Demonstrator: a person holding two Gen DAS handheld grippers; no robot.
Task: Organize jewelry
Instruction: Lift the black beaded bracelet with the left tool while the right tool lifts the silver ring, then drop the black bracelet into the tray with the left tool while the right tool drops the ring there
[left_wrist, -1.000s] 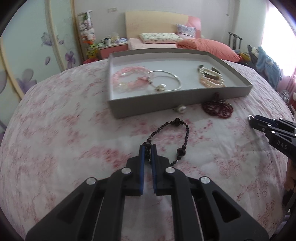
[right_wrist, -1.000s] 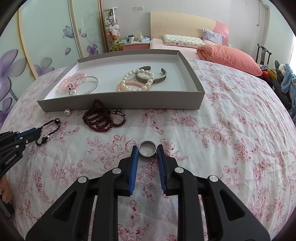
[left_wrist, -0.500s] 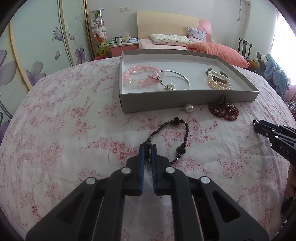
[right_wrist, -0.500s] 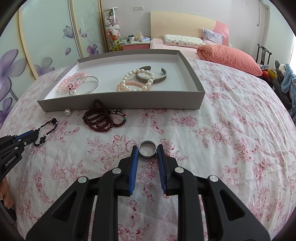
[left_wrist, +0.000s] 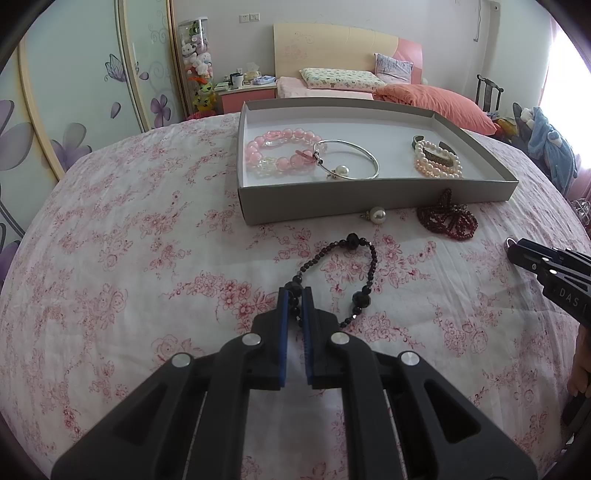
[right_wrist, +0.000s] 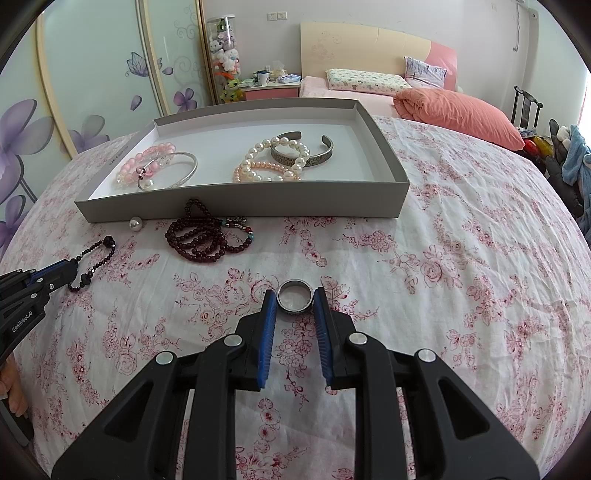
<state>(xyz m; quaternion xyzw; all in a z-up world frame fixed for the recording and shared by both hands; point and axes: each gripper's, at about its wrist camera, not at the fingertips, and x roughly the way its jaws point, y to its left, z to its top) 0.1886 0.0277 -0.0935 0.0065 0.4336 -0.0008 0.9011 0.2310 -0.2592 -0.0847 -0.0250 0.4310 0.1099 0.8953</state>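
While the left gripper (left_wrist: 294, 297) is pinching one side of the black bead bracelet (left_wrist: 354, 273), its blue pads pressed tight against the beads, the rest of the strand is lying in a loop on the floral bedspread (left_wrist: 129, 258) in front of the fingers. The right gripper (right_wrist: 295, 301) is gripping a silver ring (right_wrist: 295, 295) between its fingertips, both pads touching the band, low over the cloth. The grey tray (right_wrist: 243, 206) is sitting further back on the bedspread, holding a pink bead bracelet (left_wrist: 275, 153), a silver bangle (left_wrist: 351, 164) overlapping it, a pearl bracelet (right_wrist: 269, 162) and an engraved metal cuff (right_wrist: 306, 157) touching the pearls. Outside the tray, just beside its front wall, a loose pearl (left_wrist: 377, 215) and a heap of dark red beads (right_wrist: 207, 236) are resting on the cloth, apart from each other.
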